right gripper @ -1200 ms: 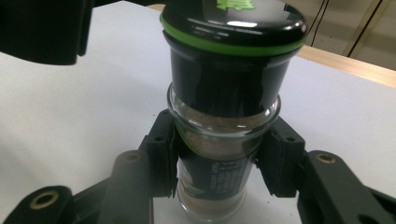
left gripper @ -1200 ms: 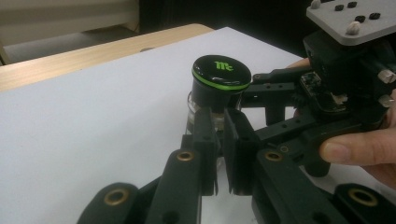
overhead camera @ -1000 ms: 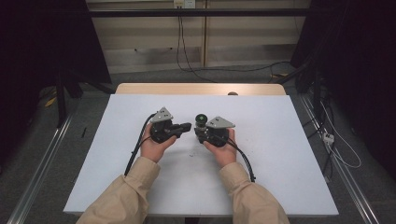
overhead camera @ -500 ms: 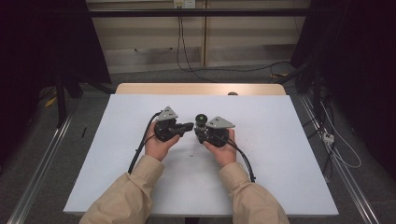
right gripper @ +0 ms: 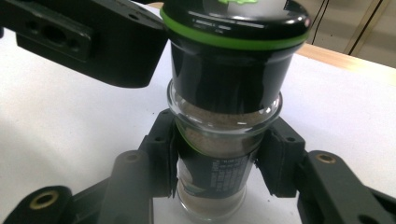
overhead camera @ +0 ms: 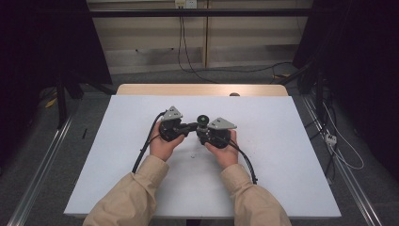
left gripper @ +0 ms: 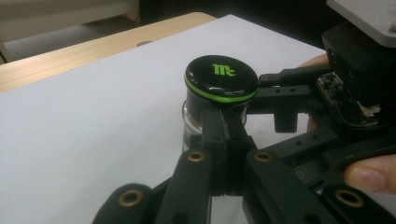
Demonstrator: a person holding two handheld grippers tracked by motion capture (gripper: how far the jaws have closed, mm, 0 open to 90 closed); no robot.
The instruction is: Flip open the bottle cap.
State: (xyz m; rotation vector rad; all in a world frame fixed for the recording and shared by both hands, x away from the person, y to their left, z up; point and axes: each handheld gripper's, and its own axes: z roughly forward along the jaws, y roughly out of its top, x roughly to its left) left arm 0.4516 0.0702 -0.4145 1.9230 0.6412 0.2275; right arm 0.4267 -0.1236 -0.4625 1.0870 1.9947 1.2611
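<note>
Spice jar (right gripper: 224, 135) of clear glass, with a black cap (left gripper: 221, 77) ringed in green and a green logo on top, stands upright on the white worktop (overhead camera: 282, 155), roughly at its middle and a little toward the far side. Brownish powder shows through the glass below the cap; a dark label wraps the lower body. Right tool (right gripper: 219, 161) has its two black jaws clamped on the glass body from either side, pads pressing just under the shoulder, as the right gripper view shows. Left tool (left gripper: 223, 123) comes in from the opposite side with its jaws pressed together and nothing between them; their joined tips sit right against the jar just below the cap rim, though actual contact cannot be told for sure. High view: both tools meet at the jar (overhead camera: 203, 121), left tool (overhead camera: 190, 126) pointing right, right tool (overhead camera: 203, 133) gripping beneath the cap. Each is held in a hand, left hand (overhead camera: 163, 143) and right hand (overhead camera: 225, 150), with beige sleeves (overhead camera: 129, 197) entering from the near edge. Grey three-cornered plates top both tools; black cables (overhead camera: 143, 150) trail back across the worktop toward the person. Wooden strip (overhead camera: 197, 89) borders the worktop's far edge.
</note>
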